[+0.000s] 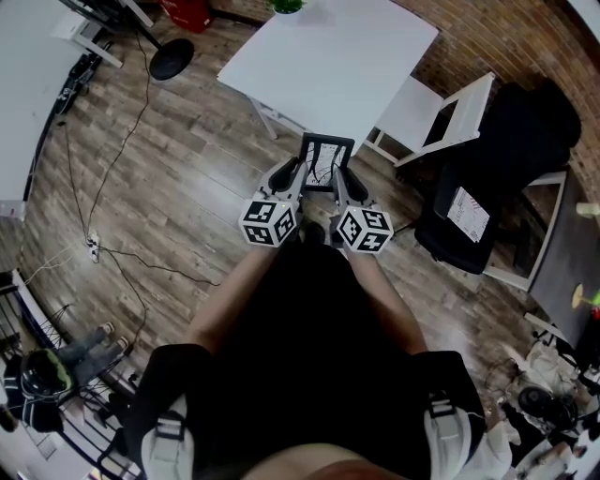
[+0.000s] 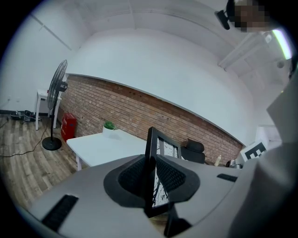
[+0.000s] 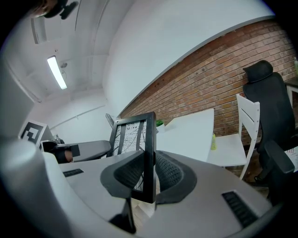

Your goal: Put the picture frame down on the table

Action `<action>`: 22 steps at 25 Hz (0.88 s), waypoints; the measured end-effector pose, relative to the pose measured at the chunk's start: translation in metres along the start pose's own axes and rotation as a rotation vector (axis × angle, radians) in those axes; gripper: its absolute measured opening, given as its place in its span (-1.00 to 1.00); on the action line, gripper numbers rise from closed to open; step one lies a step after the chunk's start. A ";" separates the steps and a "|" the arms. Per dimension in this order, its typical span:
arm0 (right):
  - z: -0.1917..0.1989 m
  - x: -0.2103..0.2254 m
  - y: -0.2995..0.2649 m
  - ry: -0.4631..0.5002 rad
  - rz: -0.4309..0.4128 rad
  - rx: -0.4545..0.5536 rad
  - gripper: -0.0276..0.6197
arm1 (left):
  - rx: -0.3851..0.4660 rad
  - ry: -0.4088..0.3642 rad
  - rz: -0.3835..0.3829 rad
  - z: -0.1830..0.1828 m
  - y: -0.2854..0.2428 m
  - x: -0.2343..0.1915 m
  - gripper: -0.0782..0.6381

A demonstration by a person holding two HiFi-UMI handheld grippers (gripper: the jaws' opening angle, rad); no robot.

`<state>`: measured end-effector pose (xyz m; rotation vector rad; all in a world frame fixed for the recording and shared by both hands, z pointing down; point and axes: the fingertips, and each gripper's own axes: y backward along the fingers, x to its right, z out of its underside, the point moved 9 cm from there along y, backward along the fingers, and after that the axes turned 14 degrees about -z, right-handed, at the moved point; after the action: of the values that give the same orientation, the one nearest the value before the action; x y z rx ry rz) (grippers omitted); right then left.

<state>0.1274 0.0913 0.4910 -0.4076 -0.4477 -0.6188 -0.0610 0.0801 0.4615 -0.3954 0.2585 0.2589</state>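
Observation:
A black picture frame (image 1: 327, 161) with a line drawing behind glass is held upright in the air over the wooden floor, short of the white table (image 1: 328, 56). My left gripper (image 1: 298, 178) is shut on the frame's left edge and my right gripper (image 1: 339, 183) on its right edge. In the left gripper view the frame (image 2: 151, 153) stands edge-on between the jaws of the left gripper (image 2: 152, 179), with the table (image 2: 100, 144) beyond. In the right gripper view the frame (image 3: 139, 139) is pinched by the right gripper (image 3: 150, 174), and the table (image 3: 191, 132) lies ahead.
A white chair (image 1: 436, 112) stands at the table's right side, with a black office chair (image 1: 506, 178) further right. A small green plant (image 1: 286, 5) sits on the table's far edge. A fan base (image 1: 172, 58) and cables (image 1: 94, 246) lie on the floor to the left.

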 end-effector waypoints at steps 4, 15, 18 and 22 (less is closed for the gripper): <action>-0.008 0.005 -0.009 0.011 0.011 -0.005 -0.70 | -0.003 0.004 0.010 -0.005 -0.013 -0.003 -0.55; -0.018 0.020 -0.038 0.024 0.032 -0.015 -0.70 | -0.017 0.018 0.027 -0.010 -0.046 -0.018 -0.55; -0.024 0.029 -0.052 0.027 0.043 -0.022 -0.70 | -0.027 0.019 0.033 -0.015 -0.064 -0.023 -0.55; -0.033 0.039 -0.073 0.021 0.055 -0.025 -0.70 | -0.040 0.018 0.043 -0.023 -0.087 -0.032 -0.55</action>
<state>0.1191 0.0026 0.5004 -0.4354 -0.4074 -0.5753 -0.0700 -0.0137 0.4802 -0.4325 0.2796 0.3029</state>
